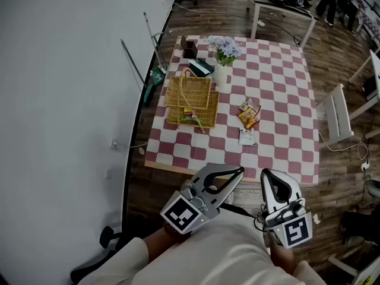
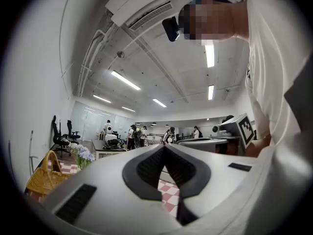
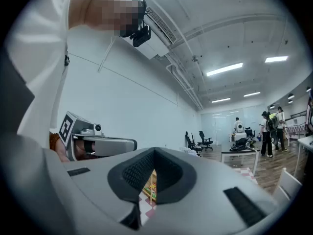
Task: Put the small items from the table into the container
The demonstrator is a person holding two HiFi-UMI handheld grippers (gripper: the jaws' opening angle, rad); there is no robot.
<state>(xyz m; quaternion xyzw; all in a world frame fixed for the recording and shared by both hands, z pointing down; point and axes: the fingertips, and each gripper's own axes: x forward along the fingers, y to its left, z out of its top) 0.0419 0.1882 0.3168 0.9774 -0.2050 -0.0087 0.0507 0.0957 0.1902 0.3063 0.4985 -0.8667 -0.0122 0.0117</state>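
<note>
We hold both tools in front of the body, before the near edge of the surface [image 1: 279,88] and not over it. The left hand-held gripper [image 1: 240,172] is clenched: in its own view the tips meet and nothing stands between the pads. The right hand-held gripper [image 1: 266,173] is also clenched and empty, its tips together. Our white shirt [image 1: 231,251] covers the hands and the back part of both tools in the head view.

The basket [image 1: 191,91] stands on the left part of the checkered surface. Some green and red things lie in its near part, but they are too small to name. The orange packets [image 1: 249,114] lie to the right of the basket, well apart from it. How many there are we cannot tell, because they overlap. The white packet [image 1: 246,136] lies just beside them, on the near side.

A vase [image 1: 221,73] with pale flowers stands just behind the basket. A dark box [image 1: 189,46] sits at the far left corner.

In the left gripper view only the edge of the basket shows, cut off at the left. In the right gripper view we see only a thin slice of basket through the gap under the tips.
</note>
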